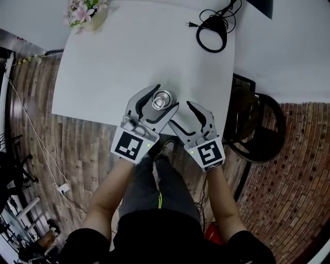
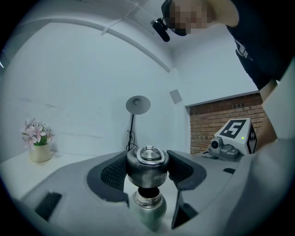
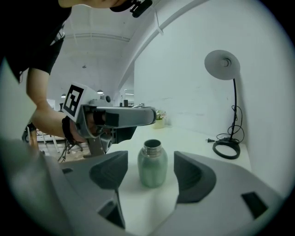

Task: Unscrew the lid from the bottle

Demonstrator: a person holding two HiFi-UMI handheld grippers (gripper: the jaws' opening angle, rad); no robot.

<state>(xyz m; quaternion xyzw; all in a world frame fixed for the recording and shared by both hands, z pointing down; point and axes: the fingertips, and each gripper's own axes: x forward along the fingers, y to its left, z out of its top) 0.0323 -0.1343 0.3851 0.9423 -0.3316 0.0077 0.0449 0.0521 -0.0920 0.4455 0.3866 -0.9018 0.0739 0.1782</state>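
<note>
My left gripper (image 1: 161, 104) is shut on the steel lid (image 1: 163, 101), a round cap with a ring handle on top. In the left gripper view the lid (image 2: 146, 167) hangs clear above the bottle's threaded neck. The green metal bottle (image 2: 147, 206) stands upright on the white table (image 1: 113, 62), its mouth open. In the right gripper view the bottle (image 3: 152, 165) stands between the jaws of my right gripper (image 3: 152, 174), which is open with a gap on each side. The left gripper (image 3: 120, 117) reaches in from the left above the bottle. In the head view the lid hides the bottle.
A desk lamp (image 3: 222, 62) with a coiled black cable (image 1: 212, 31) stands at the table's far right. A pot of pink flowers (image 1: 85, 13) sits at the far left corner. A dark chair (image 1: 258, 126) is beside the table on the brick floor.
</note>
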